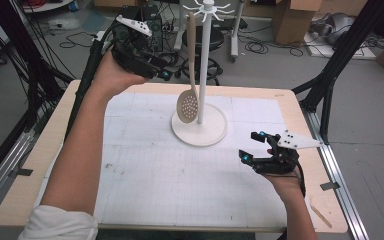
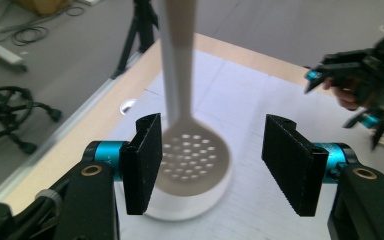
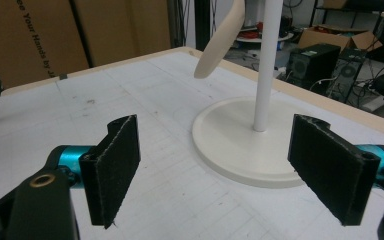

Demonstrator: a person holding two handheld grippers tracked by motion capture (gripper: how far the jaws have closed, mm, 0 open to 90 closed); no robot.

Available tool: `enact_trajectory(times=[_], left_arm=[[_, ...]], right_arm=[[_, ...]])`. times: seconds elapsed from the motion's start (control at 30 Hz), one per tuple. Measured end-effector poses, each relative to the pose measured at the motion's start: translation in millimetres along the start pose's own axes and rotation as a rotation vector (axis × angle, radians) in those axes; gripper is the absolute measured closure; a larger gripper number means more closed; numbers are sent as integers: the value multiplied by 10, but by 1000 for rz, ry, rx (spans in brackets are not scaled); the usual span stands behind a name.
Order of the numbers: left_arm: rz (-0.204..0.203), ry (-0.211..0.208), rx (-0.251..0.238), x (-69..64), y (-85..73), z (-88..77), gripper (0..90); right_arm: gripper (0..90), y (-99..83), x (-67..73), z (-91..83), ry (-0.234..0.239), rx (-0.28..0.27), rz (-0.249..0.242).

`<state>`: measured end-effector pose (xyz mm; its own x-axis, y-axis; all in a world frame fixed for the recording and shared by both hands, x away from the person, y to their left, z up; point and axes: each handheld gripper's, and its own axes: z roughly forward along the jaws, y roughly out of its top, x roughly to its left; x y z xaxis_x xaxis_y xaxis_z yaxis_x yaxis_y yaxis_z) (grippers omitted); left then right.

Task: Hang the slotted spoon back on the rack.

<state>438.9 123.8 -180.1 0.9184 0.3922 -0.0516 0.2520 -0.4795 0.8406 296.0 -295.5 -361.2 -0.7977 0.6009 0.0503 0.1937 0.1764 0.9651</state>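
Note:
A cream slotted spoon (image 1: 187, 106) hangs handle-up beside the pole of a white hook stand (image 1: 203, 60), its bowl just above the round base (image 1: 215, 135). My left gripper (image 1: 162, 75) is held up left of the handle, near the table's far edge, and is open. In the left gripper view the spoon's bowl (image 2: 192, 160) shows beyond the gap in my gripper (image 2: 212, 170), and neither pad touches it. My right gripper (image 1: 250, 146) hovers low at the near right, open and empty, aimed at the stand's base (image 3: 240, 145), with the spoon (image 3: 220, 45) farther back.
A white gridded mat (image 1: 155, 175) covers the wooden table. A thin wooden stick (image 1: 322, 215) lies at the near right corner. A stool, cables and cardboard boxes (image 1: 292, 17) stand on the floor beyond the far edge. Black frame struts (image 1: 340, 55) flank the table.

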Motion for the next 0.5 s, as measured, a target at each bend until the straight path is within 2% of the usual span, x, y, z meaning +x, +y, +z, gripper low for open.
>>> enact_trajectory(times=[0.07, 0.23, 0.43, 0.5], left_arm=[[-6, -32, -27, -15, -93, -24, 399], [-4, -51, -50, -78, -338, -68, 371], [-8, -84, -102, -158, -663, -113, 286], [-9, -84, -98, -161, -752, -129, 268]], right_arm=[[200, 2, 6, 5, 0, 0, 0], [200, 7, 10, 20, 4, 1, -7], [200, 11, 15, 24, 5, -1, -6], [201, 10, 18, 25, 5, 0, -6]])
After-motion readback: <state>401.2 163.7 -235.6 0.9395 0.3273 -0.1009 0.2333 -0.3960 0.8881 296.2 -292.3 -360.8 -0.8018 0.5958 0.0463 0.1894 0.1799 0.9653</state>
